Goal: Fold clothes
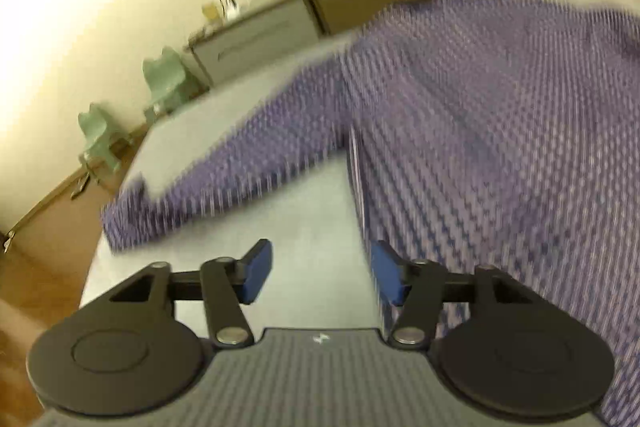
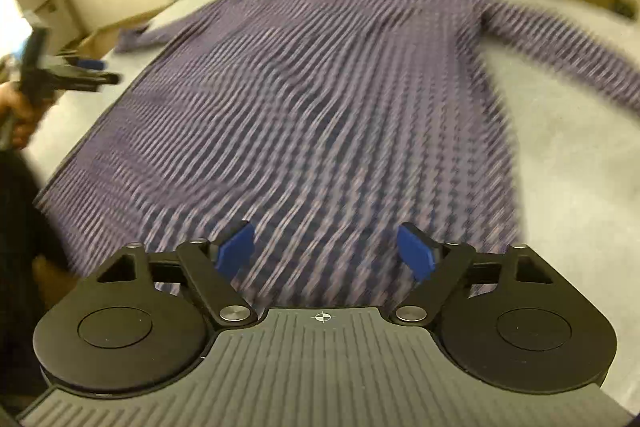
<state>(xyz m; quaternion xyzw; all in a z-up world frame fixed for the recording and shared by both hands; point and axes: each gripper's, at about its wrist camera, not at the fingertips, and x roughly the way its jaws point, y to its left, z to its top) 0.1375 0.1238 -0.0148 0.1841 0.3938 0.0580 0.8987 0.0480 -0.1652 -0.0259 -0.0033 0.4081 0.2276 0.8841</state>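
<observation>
Right now the shirt lies spread flat on the table, both sleeves out to its sides. The right gripper hangs over the shirt's near hem, jaws spread and empty. The left gripper sits just beside the shirt's side edge, also spread, holding nothing. Each should probably pinch one layer at a hem corner, then lift evenly together.

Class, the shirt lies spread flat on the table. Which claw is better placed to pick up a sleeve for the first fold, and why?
Probably the left claw: open, it hangs over bare table with a sleeve stretched just ahead. The right claw, also open, hovers over the hem of the shirt, far from either sleeve.
</observation>
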